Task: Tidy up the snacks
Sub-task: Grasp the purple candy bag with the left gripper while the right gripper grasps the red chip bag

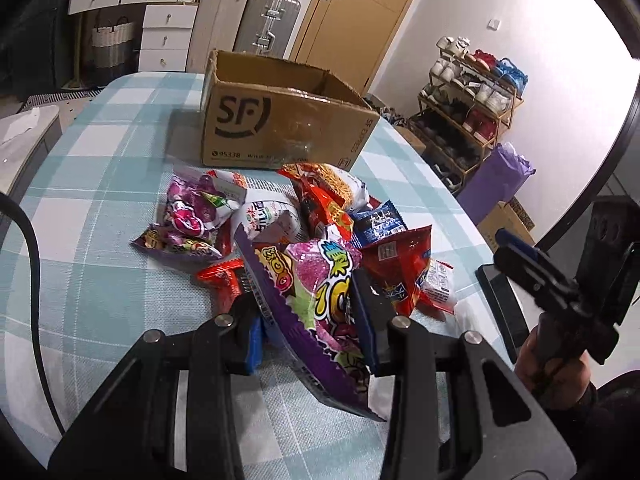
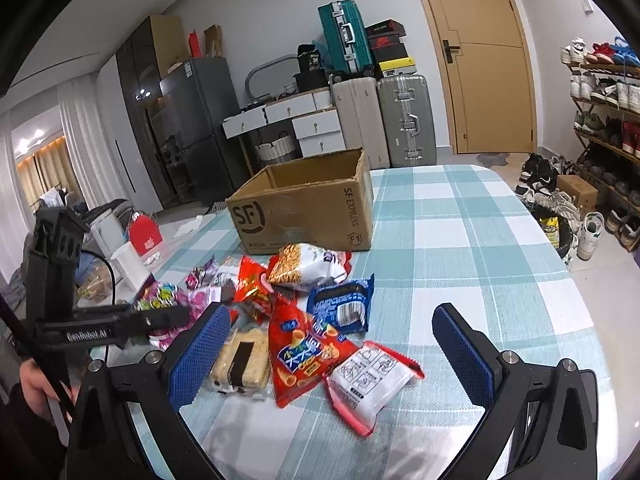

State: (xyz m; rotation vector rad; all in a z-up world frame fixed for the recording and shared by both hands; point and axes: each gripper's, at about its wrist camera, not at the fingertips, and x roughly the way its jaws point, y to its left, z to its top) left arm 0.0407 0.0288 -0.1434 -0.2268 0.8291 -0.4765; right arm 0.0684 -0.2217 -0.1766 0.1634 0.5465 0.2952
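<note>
While the checked table [image 1: 100, 208] spreads under both my tools, the cardboard box [image 1: 280, 120] stands open-topped beyond the snack pile [image 1: 320, 216] ahead of them. My left gripper [image 1: 308, 320] is clamped on a purple snack bag [image 1: 316, 304], its long axis running from upper left down toward me. My right gripper [image 2: 332, 344] stands wide, holding nothing, over a red cone-snack bag [image 2: 304, 356].
</note>
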